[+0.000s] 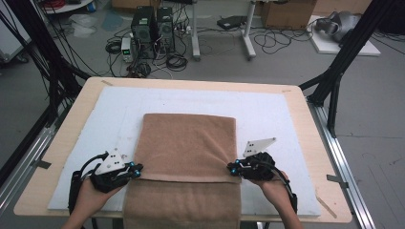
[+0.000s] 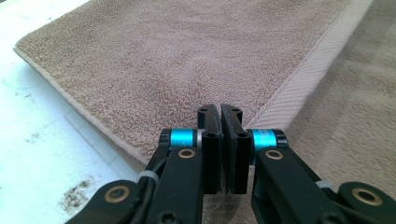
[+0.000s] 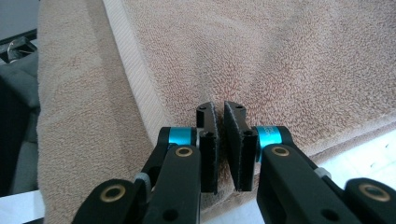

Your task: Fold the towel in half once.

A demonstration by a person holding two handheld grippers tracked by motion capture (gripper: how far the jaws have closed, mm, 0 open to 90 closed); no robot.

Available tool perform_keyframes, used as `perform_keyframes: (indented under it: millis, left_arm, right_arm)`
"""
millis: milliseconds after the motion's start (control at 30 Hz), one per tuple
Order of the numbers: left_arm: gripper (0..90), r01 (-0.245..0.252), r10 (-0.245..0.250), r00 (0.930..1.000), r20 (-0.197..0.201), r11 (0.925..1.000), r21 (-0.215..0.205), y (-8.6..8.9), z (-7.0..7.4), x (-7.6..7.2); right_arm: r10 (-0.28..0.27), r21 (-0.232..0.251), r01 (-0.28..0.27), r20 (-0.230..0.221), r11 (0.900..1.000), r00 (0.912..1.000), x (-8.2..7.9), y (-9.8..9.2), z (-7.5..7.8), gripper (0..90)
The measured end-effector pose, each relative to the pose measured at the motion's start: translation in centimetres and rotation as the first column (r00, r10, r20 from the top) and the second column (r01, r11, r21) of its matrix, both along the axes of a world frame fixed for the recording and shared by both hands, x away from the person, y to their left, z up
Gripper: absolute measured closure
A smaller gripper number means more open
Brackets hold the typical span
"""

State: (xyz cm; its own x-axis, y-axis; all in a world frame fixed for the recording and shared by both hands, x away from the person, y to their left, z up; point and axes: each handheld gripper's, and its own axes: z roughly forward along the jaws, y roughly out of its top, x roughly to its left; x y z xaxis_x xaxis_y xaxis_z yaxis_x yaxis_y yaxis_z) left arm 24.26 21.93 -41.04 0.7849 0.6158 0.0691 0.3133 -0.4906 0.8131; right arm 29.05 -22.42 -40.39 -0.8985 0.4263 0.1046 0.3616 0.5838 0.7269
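**Folded brown towel held at two corners, table station**

Item: one brown towel (image 1: 188,143), terry pile with a flat woven hem band. It lay near the middle of a white mat (image 1: 267,109) that covered a light wooden table (image 1: 71,124). The upper layer was folded over the lower one; its hem ran left to right across the near part of the cloth, and the lower layer went on toward the person and hung over the table's near edge.

Left gripper (image 1: 137,170): held in the person's left hand (image 1: 90,198), at the near-left corner of the folded layer. In the left gripper view the jaws of the left gripper (image 2: 220,112) stood clenched with towel pinched between them, the pile bunching toward the tips. The hem band (image 2: 299,79) ran off to the right of the tips; the towel's side edge met the white mat at left.

Right gripper (image 1: 232,167): held in the person's right hand (image 1: 274,188), at the near-right corner of the same layer. In the right gripper view the right gripper (image 3: 218,108) was likewise closed on the cloth, a thin slit between the pads and terry drawn into it. The hem band (image 3: 133,74) passed to the left of the tips.

Surroundings: grey floor (image 1: 377,114) beyond the table, with two black computer towers (image 1: 153,31) and loose cables at far left, and black frame struts at both sides.
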Motion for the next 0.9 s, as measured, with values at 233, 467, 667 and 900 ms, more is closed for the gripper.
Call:
perform_keyframes:
  millis: [233, 467, 667, 900]
  left_arm:
    - [86.6, 0.007, -0.007, 1.0000, 0.001, 1.0000, -0.004, 0.1, 0.2, -1.1]
    - [86.5, 0.013, -0.013, 0.9999, 0.007, 0.9999, -0.005, 0.4, 0.7, -2.4]
    - [86.6, 0.030, -0.030, 0.9995, 0.012, 0.9993, -0.023, 0.5, 1.3, -3.7]
    - [75.8, 0.049, -0.050, 0.9987, -0.010, 0.9983, -0.032, 0.4, 1.4, -3.7]
  right_arm:
    - [0.009, 0.016, -0.009, 0.004, 1.000, 1.0000, -1.0, -0.1, 0.2, 84.1]
    - [0.028, 0.035, -0.029, 0.029, 0.999, 0.9992, -2.2, -0.1, 1.0, 84.1]
    - [0.039, 0.034, -0.040, 0.035, 0.999, 0.9986, -3.2, -0.3, 1.2, 84.1]
    - [0.047, 0.054, -0.049, 0.031, 0.997, 0.9984, -3.6, -0.5, 1.4, 73.7]
